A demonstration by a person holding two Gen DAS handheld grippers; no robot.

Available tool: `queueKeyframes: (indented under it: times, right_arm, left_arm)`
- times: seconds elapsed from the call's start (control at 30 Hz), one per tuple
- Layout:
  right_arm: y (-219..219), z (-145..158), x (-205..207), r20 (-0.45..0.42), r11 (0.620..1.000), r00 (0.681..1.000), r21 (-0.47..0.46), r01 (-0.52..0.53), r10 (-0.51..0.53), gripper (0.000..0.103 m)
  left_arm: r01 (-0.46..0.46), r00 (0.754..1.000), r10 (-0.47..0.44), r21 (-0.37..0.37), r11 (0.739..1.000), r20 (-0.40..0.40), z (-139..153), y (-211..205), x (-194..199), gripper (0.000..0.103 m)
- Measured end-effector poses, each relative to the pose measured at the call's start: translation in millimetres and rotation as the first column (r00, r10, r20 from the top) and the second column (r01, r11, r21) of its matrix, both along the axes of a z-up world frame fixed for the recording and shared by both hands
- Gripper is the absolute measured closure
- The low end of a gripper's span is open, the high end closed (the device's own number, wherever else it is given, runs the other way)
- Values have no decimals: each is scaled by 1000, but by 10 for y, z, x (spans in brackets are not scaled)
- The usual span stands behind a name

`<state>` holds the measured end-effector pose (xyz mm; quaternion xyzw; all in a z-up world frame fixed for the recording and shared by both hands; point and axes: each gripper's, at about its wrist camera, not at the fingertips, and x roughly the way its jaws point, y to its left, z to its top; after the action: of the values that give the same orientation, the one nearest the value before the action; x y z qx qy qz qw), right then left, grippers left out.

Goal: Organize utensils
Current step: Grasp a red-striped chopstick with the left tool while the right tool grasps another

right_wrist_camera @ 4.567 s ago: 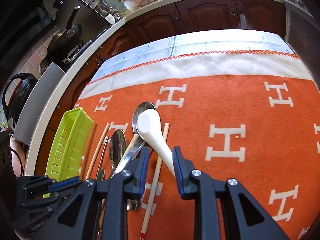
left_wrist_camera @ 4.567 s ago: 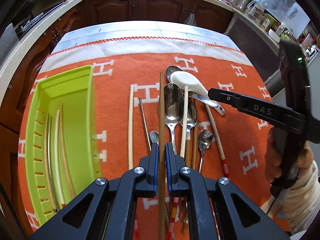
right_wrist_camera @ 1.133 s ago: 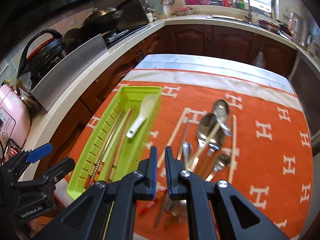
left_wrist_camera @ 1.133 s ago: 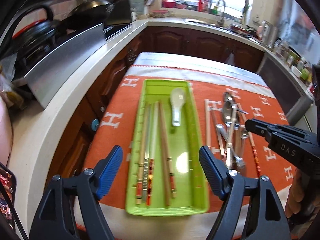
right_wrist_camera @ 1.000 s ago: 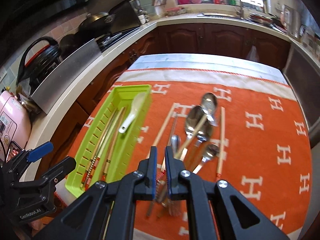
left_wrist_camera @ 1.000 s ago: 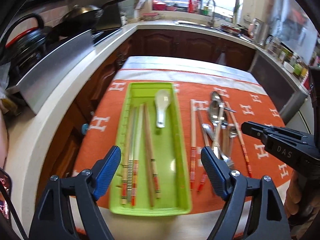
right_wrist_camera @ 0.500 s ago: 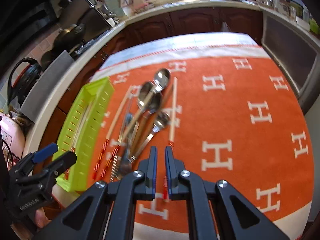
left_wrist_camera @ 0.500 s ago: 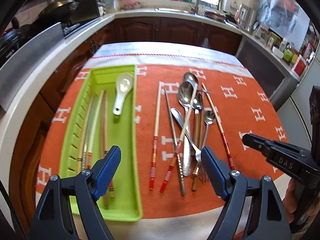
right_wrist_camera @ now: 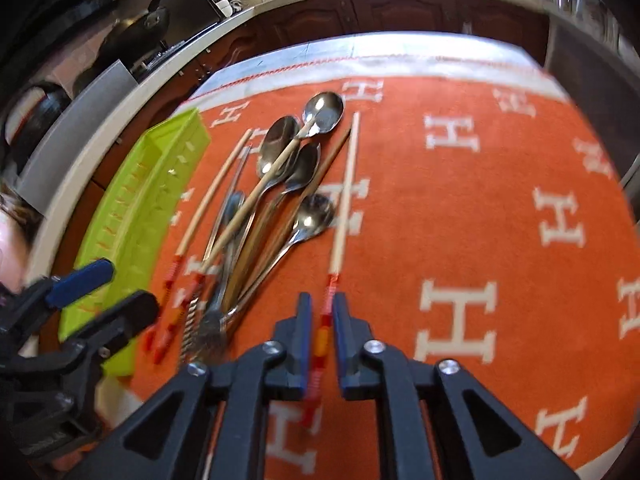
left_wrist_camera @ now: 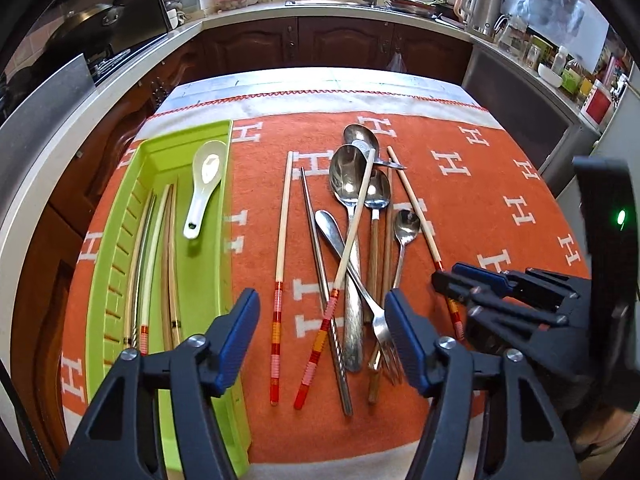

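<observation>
Both grippers are coming down on the loose pile, so the step in hand looks like the next pick for the green tray (left_wrist_camera: 120,248). In the right wrist view the right gripper (right_wrist_camera: 319,322) straddles the striped end of the outermost chopstick (right_wrist_camera: 347,188), at lower centre of the frame; its jaws have just been opening, the stick lies between them, and a sliver of gap shows on each side, so it is released rather than clamped. In the left wrist view the left gripper (left_wrist_camera: 322,332) hangs over the handle ends of the pile at lower centre, its jaws have just been closing, yet they stand wide apart and grasp nothing.

My reading is that the right gripper next needs to sink a little, close on the chopstick and lift it clear toward the tray, which sits at the left of the frame and holds a white spoon (left_wrist_camera: 204,184) and several chopsticks (lying lengthwise).

In the way: the pile (left_wrist_camera: 356,248) of metal spoons, a fork and crossed chopsticks lies between this stick and the tray on the orange cloth (left_wrist_camera: 500,184), and one small spoon (right_wrist_camera: 308,216) rests just beside the stick. The left gripper also occupies the space near the tray's near end.
</observation>
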<state>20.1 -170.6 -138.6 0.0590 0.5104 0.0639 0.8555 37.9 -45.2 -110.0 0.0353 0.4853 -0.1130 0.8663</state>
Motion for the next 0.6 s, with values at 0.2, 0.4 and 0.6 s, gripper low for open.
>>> queueKeyframes:
  times: [0.2, 0.4, 0.6]
  right_arm:
    - [25, -16, 12, 65, 998, 997, -52, -29, 33, 79]
    - [-262, -48, 36, 43, 997, 999, 82, 6, -10, 97]
    - [-370, -66, -3, 30, 987, 999, 158, 15, -20, 97]
  left_arm:
    - [20, 999, -21, -25, 1000, -50, -89, -46, 249, 58]
    - [32, 992, -38, -49, 998, -121, -240, -108, 442, 69]
    - [33, 987, -42, -62, 998, -156, -315, -150, 558, 87]
